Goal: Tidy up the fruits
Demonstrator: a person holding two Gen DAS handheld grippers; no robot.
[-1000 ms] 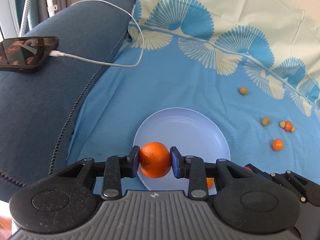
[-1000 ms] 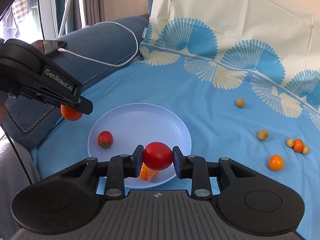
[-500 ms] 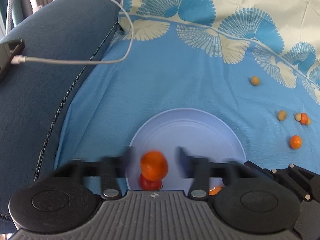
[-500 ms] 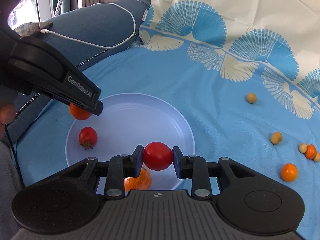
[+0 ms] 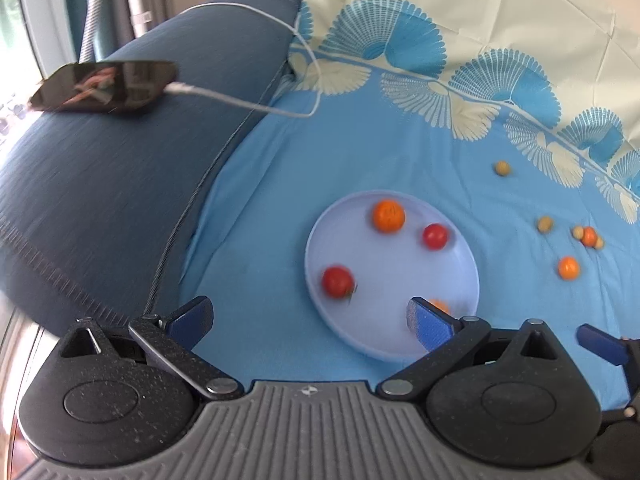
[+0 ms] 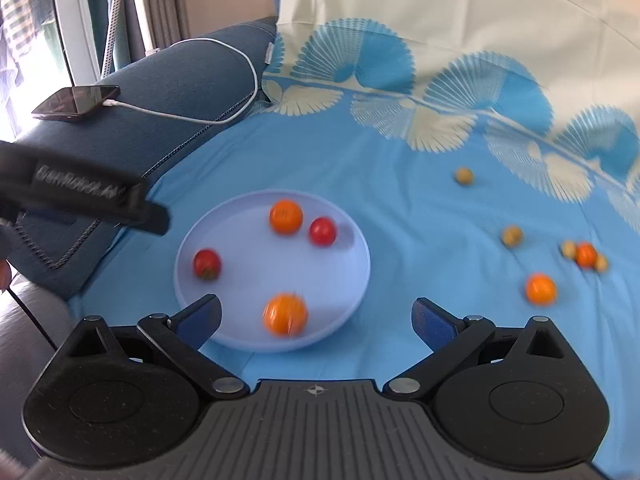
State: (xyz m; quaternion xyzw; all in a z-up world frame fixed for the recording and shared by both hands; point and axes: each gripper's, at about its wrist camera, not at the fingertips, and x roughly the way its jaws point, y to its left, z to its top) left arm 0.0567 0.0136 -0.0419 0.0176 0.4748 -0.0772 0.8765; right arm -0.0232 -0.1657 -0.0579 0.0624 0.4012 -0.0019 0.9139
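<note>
Left gripper: your left gripper hangs spread wide and empty above the near left rim of the round pale-blue plastic plate.
Right gripper: your right gripper is likewise splayed with nothing between its blue pads, over the plate's near rim.
On the plate: two orange mandarins, one at the far side and one at the near rim, plus two red cherry tomatoes, one far and one at the left.
Still loose: on the bright blue fan-patterned cloth, toward its right edge, lie a small orange fruit, a tight cluster of one orange and small tan fruits, and two more tan ones.
Risk, rolling: the near mandarin looks blurred and sits right at the rim; it may roll off if you nudge the plate.
Risk, cluster: closing on the cluster could scatter its neighbours across the soft cloth.
Risk, clutter: the black phone and white cable rest on the dark blue sofa arm, well apart from your reach.
</note>
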